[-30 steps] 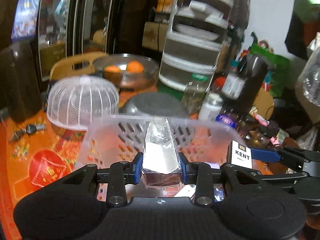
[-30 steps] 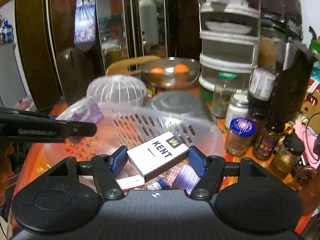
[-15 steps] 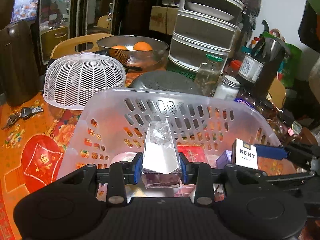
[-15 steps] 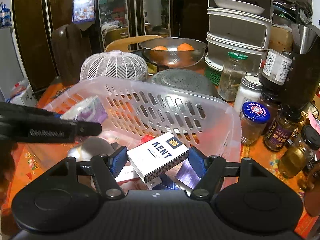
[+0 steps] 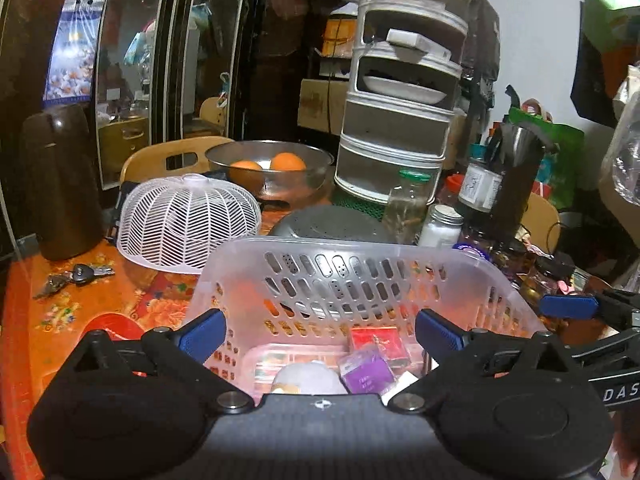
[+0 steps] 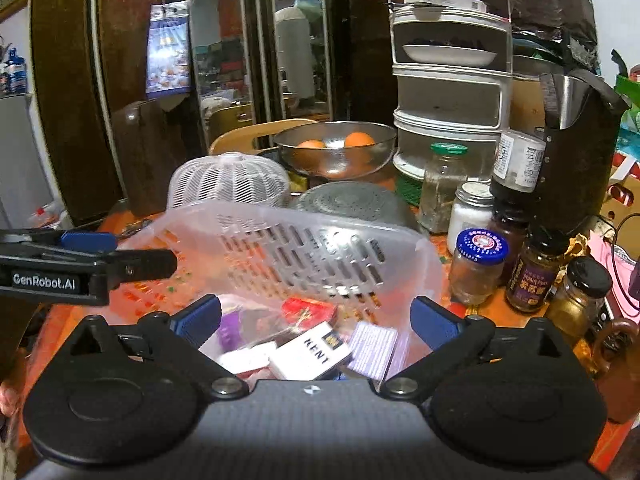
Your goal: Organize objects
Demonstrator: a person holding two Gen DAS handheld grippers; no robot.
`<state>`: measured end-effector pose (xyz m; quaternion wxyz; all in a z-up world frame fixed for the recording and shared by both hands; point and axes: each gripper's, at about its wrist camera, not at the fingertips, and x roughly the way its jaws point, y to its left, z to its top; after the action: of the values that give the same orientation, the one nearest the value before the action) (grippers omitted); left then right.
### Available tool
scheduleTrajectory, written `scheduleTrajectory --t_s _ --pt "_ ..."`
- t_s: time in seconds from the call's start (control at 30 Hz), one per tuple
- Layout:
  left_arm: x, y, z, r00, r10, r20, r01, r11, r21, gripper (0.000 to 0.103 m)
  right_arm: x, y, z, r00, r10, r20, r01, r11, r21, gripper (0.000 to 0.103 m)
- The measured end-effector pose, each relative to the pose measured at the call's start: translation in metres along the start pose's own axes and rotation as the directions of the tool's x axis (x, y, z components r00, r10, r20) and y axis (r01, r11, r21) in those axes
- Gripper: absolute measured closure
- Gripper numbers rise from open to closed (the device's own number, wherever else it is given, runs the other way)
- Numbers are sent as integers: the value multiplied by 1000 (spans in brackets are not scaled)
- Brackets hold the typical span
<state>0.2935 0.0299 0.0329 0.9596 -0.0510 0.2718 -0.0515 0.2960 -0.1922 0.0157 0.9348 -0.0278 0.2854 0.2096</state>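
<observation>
A clear plastic basket (image 5: 360, 252) stands on the orange table; it also shows in the right wrist view (image 6: 304, 236). Inside lie a red box (image 5: 376, 340), a purple packet (image 5: 366, 376) and a white roll (image 5: 308, 378). In the right wrist view a white KENT box (image 6: 310, 350) lies in the basket beside a red box (image 6: 308, 310) and a purple packet (image 6: 372, 350). My left gripper (image 5: 320, 332) is open and empty over the basket. My right gripper (image 6: 316, 320) is open and empty over the basket.
A white mesh food cover (image 5: 188, 222), a metal bowl with oranges (image 5: 268, 168), a grey colander (image 5: 332, 224) and a tiered rack (image 5: 400, 120) stand behind the basket. Jars (image 6: 476, 264) crowd its right side. Keys (image 5: 76, 276) and a brown jug (image 5: 60, 184) are at the left.
Both grippers have opened. The foil-wrapped packet left my left gripper and the KENT box left my right gripper; the KENT box now lies in the basket.
</observation>
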Motion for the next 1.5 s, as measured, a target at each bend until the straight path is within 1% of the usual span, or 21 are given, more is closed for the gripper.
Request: scheduleTrajectory --t_s 0.07,0.17,0.2,0.3,0.33,0.43,0.5,0.6,0.63,0.73,0.83,0.9,0.93,0.97,1.03,1.1,1.23,1.33,1.5 --pt "-10 0 -3 1000 -19 1 19 1000 1 1 -11 3 -2 1000 -29 1 29 999 -16 0" --pt "-21 -1 -8 998 -36 -47 36 999 5 1 -30 12 -10 996 -82 31 84 995 -59 0" --pt "-27 -3 -11 998 -41 -49 42 999 15 1 -37 16 -13 994 -98 38 101 993 -62 0" --pt "-50 -12 -22 999 -27 -31 28 998 49 1 -59 25 -20 988 -147 43 150 986 -67 0" --pt "-61 -15 -27 999 -31 -17 32 998 54 1 -68 27 -23 987 -150 52 153 986 -67 0" --pt "-96 -26 -41 999 -32 36 30 997 66 1 -105 27 -35 991 -91 98 95 995 -35 0" --pt "-120 -35 -50 999 -15 49 11 997 71 1 -133 28 -45 988 -65 143 65 998 4 0" --pt "-155 -45 -65 996 -21 86 15 997 69 1 -169 33 -58 980 -36 196 27 998 49 0" --pt "-165 -48 -69 995 -26 101 19 998 67 1 -180 37 -63 978 -35 204 21 997 68 0" --pt "-194 -60 -85 992 -4 128 -6 997 81 1 -211 50 -80 973 -45 228 21 994 108 0" --pt "-219 -71 -102 987 37 159 -55 992 111 1 -233 63 -96 972 -92 217 69 992 108 0" --pt "-230 -78 -111 983 51 179 -74 990 123 1 -241 70 -106 961 -169 218 148 983 108 0" --pt "-233 -81 -114 983 55 176 -79 988 132 1 -241 73 -110 956 -210 206 189 975 118 0" --pt "-235 -84 -116 984 59 170 -83 987 138 1 -240 75 -113 955 -231 187 211 970 119 0" --pt "-239 -89 -120 987 67 148 -89 985 146 1 -239 76 -115 962 -212 173 195 975 109 0" --pt "-246 -89 -124 986 76 147 -96 986 135 1 -241 76 -117 963 -201 182 180 976 123 0" --pt "-267 -86 -132 985 82 153 -97 991 97 1 -251 80 -122 965 -184 186 162 979 127 0" --pt "-281 -83 -134 980 102 172 -115 991 67 1 -263 83 -129 971 -159 177 141 984 113 0" --pt "-285 -83 -130 983 103 153 -112 992 51 1 -270 78 -128 976 -149 161 125 981 152 0"
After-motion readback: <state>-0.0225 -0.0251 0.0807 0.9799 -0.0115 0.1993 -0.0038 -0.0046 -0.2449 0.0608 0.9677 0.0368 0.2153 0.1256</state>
